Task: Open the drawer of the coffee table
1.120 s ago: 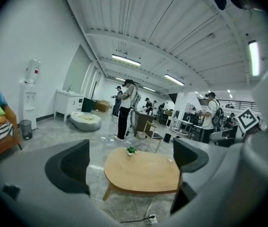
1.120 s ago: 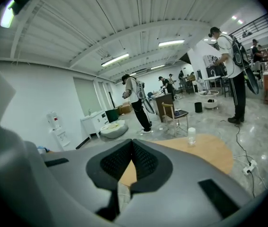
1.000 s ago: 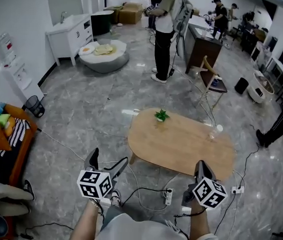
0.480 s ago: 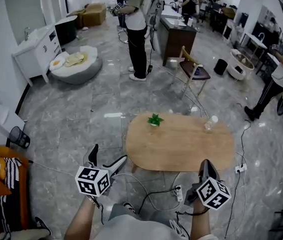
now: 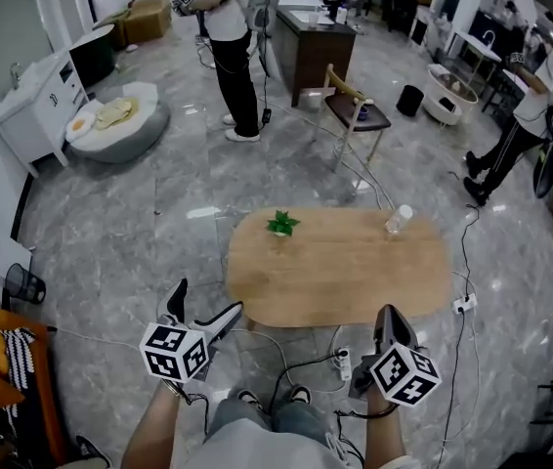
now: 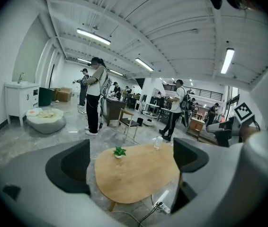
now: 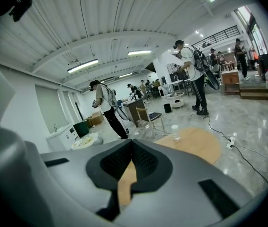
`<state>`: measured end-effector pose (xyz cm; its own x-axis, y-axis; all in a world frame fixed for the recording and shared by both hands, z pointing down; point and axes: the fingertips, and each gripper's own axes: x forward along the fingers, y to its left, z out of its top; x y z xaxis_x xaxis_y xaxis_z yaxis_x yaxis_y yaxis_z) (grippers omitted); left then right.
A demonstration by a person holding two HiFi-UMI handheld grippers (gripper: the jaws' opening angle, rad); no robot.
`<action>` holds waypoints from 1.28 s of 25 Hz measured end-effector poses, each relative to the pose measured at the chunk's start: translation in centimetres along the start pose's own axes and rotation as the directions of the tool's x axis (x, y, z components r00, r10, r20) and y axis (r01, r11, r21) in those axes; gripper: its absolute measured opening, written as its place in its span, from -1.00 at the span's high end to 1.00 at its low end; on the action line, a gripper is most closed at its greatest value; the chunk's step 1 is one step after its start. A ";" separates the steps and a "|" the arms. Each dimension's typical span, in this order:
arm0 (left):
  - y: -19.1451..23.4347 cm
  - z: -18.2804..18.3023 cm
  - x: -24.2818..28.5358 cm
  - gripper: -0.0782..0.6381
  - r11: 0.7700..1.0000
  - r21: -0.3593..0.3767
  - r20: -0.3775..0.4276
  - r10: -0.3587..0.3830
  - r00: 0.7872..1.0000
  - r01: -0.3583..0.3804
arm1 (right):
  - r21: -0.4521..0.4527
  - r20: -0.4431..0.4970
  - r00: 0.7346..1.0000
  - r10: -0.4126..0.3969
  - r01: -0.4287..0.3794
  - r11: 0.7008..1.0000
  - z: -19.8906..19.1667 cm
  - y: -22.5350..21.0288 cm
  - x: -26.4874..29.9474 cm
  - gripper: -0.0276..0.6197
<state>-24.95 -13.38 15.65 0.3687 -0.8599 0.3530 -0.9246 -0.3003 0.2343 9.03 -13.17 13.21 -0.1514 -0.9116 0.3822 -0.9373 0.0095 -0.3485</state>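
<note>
Both of my tongs hang low in front of me, short of the coffee table (image 5: 340, 272) and touching nothing. My left gripper (image 5: 206, 301) has its jaws spread wide with only air between them. My right gripper (image 5: 391, 313) has its jaws pressed together, empty. The wooden table stands just ahead on the grey marble floor (image 5: 159, 223), with a small plant (image 5: 280, 224) and a clear bottle (image 5: 399, 219) near its far edge. I cannot make out its drawer from here.
</note>
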 end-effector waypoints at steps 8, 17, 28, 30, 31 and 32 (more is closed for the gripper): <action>-0.8 -6.9 2.6 -0.71 0.999 -0.041 -0.067 -0.039 0.997 0.036 | -0.044 -0.119 0.993 0.016 -0.021 0.999 -6.1 -0.9 2.1 0.91; 0.5 -20.4 7.0 -0.71 0.995 -0.077 -0.157 -0.079 0.984 0.067 | -0.054 -0.280 0.960 0.014 -0.030 0.998 -20.0 -3.5 7.5 0.91; 4.1 -38.2 10.8 -0.71 0.983 -0.064 -0.272 -0.182 0.945 0.171 | -0.076 -0.398 0.917 -0.006 -0.027 0.997 -35.2 -6.3 10.4 0.91; 4.4 -39.1 11.0 -0.71 0.982 -0.062 -0.263 -0.186 0.947 0.176 | -0.096 -0.413 0.911 -0.019 -0.022 0.995 -36.3 -6.8 10.2 0.91; 4.5 -39.4 11.1 -0.71 0.982 -0.063 -0.259 -0.188 0.948 0.178 | -0.104 -0.416 0.909 -0.029 -0.016 0.994 -36.5 -7.1 10.1 0.91; 4.5 -39.6 11.2 -0.71 0.981 -0.065 -0.255 -0.191 0.948 0.181 | -0.111 -0.418 0.908 -0.039 -0.008 0.994 -36.7 -7.4 10.0 0.91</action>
<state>-21.22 -8.03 56.52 0.5509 -0.6521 0.5209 -0.8345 -0.4234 0.3525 2.88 -7.32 51.01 -0.2321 -0.6559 0.7183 -0.9650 0.0626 -0.2547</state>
